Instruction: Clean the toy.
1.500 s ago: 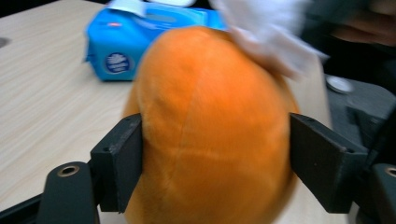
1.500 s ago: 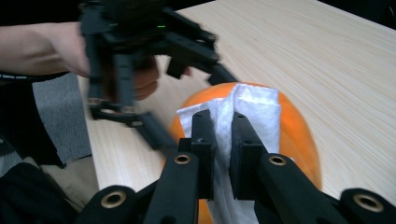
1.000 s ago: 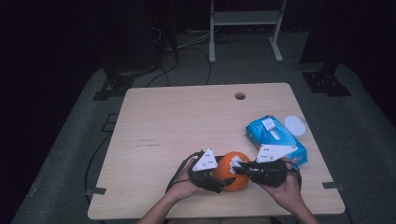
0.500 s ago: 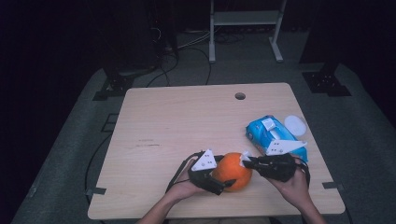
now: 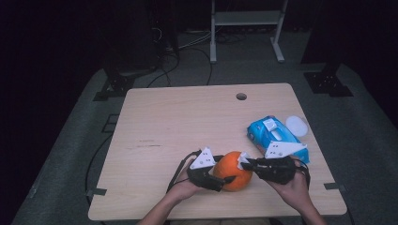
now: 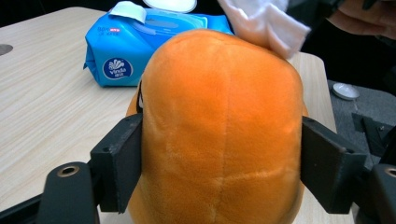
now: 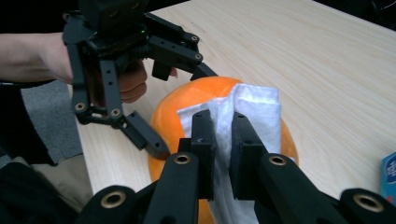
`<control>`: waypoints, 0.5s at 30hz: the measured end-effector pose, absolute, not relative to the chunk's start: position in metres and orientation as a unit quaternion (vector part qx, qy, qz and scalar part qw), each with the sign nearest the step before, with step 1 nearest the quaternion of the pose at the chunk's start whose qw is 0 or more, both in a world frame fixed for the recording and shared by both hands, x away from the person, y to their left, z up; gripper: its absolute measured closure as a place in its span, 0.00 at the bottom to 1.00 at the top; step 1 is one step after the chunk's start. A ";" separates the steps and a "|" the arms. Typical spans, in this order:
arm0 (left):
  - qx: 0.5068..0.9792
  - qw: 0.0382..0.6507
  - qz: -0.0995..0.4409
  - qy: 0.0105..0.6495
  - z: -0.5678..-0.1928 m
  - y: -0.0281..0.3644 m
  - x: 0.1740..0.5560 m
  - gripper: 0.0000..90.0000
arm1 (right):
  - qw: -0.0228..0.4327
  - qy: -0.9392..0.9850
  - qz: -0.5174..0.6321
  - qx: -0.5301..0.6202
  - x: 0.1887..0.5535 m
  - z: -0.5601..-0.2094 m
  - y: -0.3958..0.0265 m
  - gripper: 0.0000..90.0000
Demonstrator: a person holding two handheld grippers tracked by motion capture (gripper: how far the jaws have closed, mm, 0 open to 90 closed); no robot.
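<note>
The left gripper [image 5: 220, 178] has its two black jaws pressed flat against opposite flanks of an orange plush ball [image 5: 233, 170], about half spread, and they have just been closing in on it; in the left gripper view the soft fabric of the ball [image 6: 222, 130] bulges between the pads. The right gripper [image 5: 248, 163] has its jaws drawn almost together on a folded white wipe [image 5: 242, 159], and in the right gripper view that wipe [image 7: 254, 116] drapes over the top of the ball [image 7: 187, 105], touching it. The ball rests on the light wooden surface [image 5: 187, 122] near its 6 o'clock edge in the high view, with the left gripper at the ball's 9 o'clock and the right gripper at its 3 o'clock, each held in one of the person's hands, which come in from the bottom. At the ball's 2 o'clock, just beyond the right gripper, lies a blue pack of wipes [image 5: 274, 136] with its flap lifted, and a small white round lid [image 5: 296, 125] sits just beside the pack at its 2 o'clock. A small round hole [image 5: 241, 96] marks the surface towards 12 o'clock.
</note>
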State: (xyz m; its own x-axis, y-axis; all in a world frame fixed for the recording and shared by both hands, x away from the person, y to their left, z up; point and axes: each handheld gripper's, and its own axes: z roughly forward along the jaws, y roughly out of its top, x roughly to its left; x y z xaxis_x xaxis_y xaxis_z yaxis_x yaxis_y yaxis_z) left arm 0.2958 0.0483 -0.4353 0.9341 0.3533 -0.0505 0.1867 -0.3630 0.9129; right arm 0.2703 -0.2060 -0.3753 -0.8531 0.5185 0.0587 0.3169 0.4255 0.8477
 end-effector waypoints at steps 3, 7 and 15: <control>0.822 0.539 0.079 0.167 -0.432 0.046 0.294 0.28 | 0.100 0.841 0.476 0.236 0.265 -0.373 -0.199 0.90; 0.821 0.540 0.079 0.166 -0.426 0.049 0.294 0.32 | 0.117 0.850 0.468 0.211 0.259 -0.367 -0.187 0.90; 0.818 0.541 0.090 0.177 -0.427 0.050 0.297 0.28 | 0.122 0.843 0.460 0.250 0.269 -0.377 -0.208 0.90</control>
State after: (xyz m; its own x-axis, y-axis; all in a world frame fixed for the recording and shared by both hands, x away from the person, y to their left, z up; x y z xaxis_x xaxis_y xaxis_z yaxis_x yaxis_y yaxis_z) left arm 0.2967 0.0504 -0.4275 0.9215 0.3860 -0.0439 0.1914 -0.3529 0.9159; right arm 0.2687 -0.2075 -0.3772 -0.8453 0.5336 0.0249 0.3102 0.4524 0.8361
